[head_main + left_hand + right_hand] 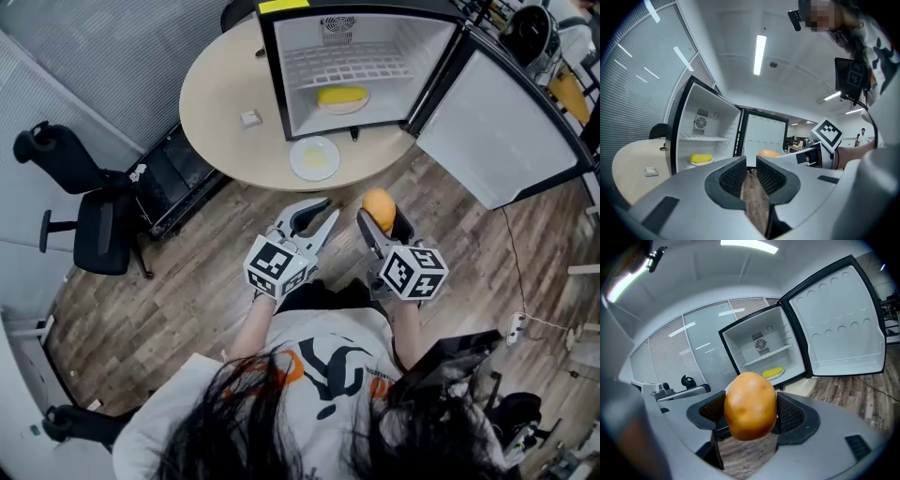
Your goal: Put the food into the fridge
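In the head view my right gripper (380,219) is shut on a round orange-brown food item (378,204), held over the wood floor just short of the round table (220,103). The right gripper view shows the item (750,404) clamped between both pads. My left gripper (328,210) sits just left of it, shut with nothing between its pads (736,176). On the table stands the small fridge (281,84) with its door (502,131) swung wide to the right. A yellow food on a plate (342,97) lies on the fridge floor; the wire shelf above it is bare.
An empty white plate (314,157) sits on the table in front of the fridge, and a small white object (249,118) lies to its left. A black office chair (89,216) stands at the left. A power strip (514,326) lies on the floor at the right.
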